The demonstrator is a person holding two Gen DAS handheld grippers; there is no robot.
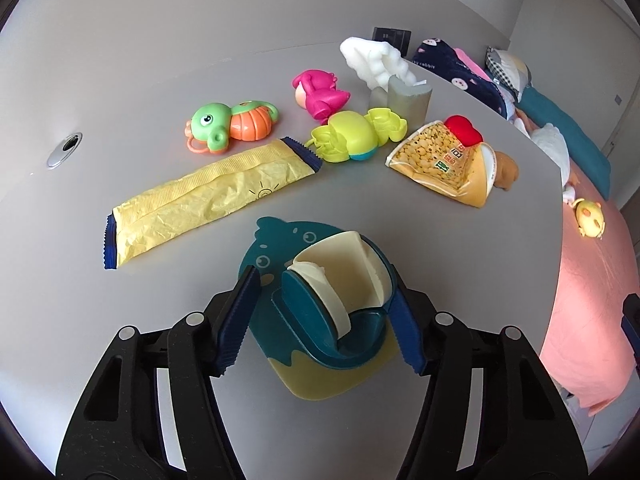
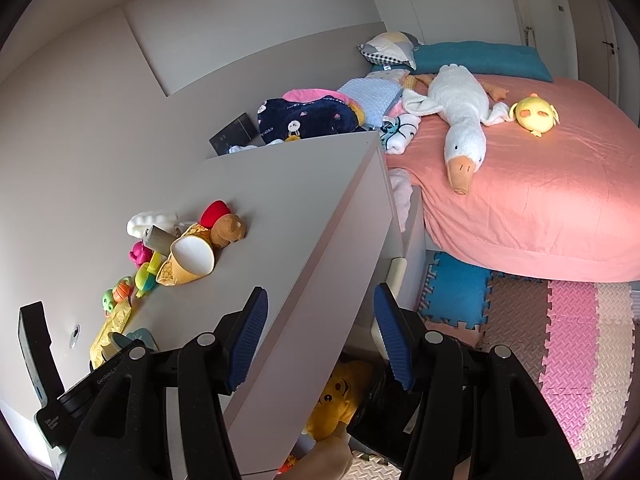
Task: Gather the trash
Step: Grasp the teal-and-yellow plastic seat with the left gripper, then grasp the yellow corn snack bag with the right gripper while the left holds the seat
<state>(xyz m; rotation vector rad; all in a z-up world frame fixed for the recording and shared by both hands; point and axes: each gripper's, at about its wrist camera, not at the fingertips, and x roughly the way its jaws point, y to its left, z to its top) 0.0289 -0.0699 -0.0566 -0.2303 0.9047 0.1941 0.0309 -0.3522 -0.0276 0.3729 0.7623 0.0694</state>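
Surface: smooth grey desktop [image 1: 140, 80] set against a pale wall, with a round metal grommet hole [image 1: 64, 150] near its left side and a dark wall switch panel [image 1: 392, 36] behind its far edge. The right wrist view shows the desk's flat grey side panel [image 2: 320, 272] dropping to a floor of interlocking foam mats [image 2: 568, 340] in blue, pink, brown and cream.

Left gripper [image 1: 320, 312]: blue ribbed fingers spread wide, straddling a teal-and-cream plastic holder on a dinosaur-shaped backing [image 1: 320, 304] without visibly clamping it.

Right gripper [image 2: 320, 336]: fingers spread apart, empty, hanging over the desk's near corner. Below it, a yellow plush toy [image 2: 336, 400] beside something black and glossy, which I cannot identify.

Trash on the desktop:
- long crumpled yellow snack wrapper with blue serrated ends [image 1: 208, 192], lying flat just beyond the left gripper;
- squashed yellow carton printed with beans [image 1: 444, 160], on its side toward the right edge;
- grey cardboard tube [image 1: 410, 98] and white foam scrap [image 1: 376, 60], at the far edge.

Toys between them: green-and-orange plastic turtle [image 1: 228, 124], pink plastic figure [image 1: 320, 92], lime-green plastic toy [image 1: 352, 134].

Room: bed with a salmon-pink cover [image 2: 540, 184] beside the desk, carrying a white plush goose [image 2: 460, 112], a round yellow plush chick [image 2: 534, 114], a teal pillow [image 2: 480, 58] and folded blankets.
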